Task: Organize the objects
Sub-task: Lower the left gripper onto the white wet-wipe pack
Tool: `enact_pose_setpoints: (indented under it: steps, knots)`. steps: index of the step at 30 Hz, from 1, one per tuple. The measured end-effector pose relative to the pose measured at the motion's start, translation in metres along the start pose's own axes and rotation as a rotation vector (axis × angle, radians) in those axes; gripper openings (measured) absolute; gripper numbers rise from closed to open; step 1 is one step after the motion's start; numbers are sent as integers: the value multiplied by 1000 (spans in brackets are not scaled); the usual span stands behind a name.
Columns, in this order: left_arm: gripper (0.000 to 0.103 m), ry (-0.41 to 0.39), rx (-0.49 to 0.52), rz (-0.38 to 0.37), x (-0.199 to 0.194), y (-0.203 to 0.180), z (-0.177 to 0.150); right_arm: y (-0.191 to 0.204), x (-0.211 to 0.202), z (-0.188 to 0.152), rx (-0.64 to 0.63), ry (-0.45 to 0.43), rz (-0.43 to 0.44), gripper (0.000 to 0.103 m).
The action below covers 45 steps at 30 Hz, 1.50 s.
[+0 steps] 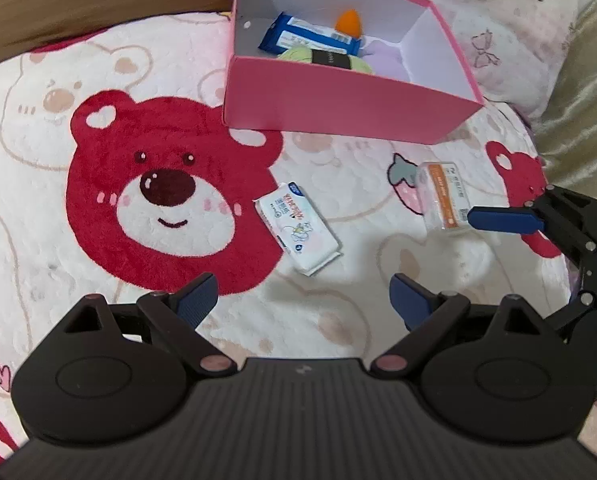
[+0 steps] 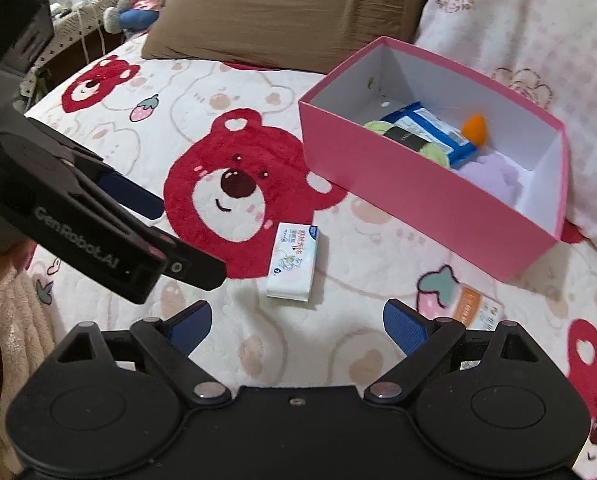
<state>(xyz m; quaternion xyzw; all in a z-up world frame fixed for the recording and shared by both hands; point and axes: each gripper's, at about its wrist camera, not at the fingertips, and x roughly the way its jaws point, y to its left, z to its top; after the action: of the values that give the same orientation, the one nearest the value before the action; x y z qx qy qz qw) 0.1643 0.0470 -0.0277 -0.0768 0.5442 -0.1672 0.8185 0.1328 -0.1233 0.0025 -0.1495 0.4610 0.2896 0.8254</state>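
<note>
Both wrist cameras looked steeply down along their tongs at the bed (image 1: 178, 60) from close above. Each framed the pink box (image 1: 338, 108) and white tissue pack (image 2: 294, 264), the right view from farther right.

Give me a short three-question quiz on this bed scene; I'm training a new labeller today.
1. True or false: the pink box is empty.
2. How many packets lie on the blanket outside the box?
3. Which packet lies nearer the right gripper fingers: A) the white packet, B) the orange-striped packet?

Key: 1 false; 2 two; 3 B.
</note>
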Motion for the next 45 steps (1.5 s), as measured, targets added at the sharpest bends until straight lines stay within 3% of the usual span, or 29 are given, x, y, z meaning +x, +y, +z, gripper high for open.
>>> enact_pose_setpoints:
  steps: [11, 22, 26, 34, 41, 45]
  knots:
    - [93, -8, -65, 6, 30, 19, 6, -7, 31, -2, -42, -60, 84, 94]
    - [92, -104, -117, -55, 46, 25, -4, -8, 54, -10, -30, -120, 117, 91]
    - [88, -146, -132, -77, 50, 27, -10, -12, 65, -10, 10, -97, 126, 90]
    - [75, -154, -175, -122, 73, 29, -21, -7, 84, -9, 61, -55, 178, 79]
    - [67, -159, -249, -107, 98, 33, -29, -4, 102, -9, 18, -18, 80, 73]
    - [58, -184, -272, -119, 101, 34, -29, -7, 111, -6, 34, 17, 83, 58]
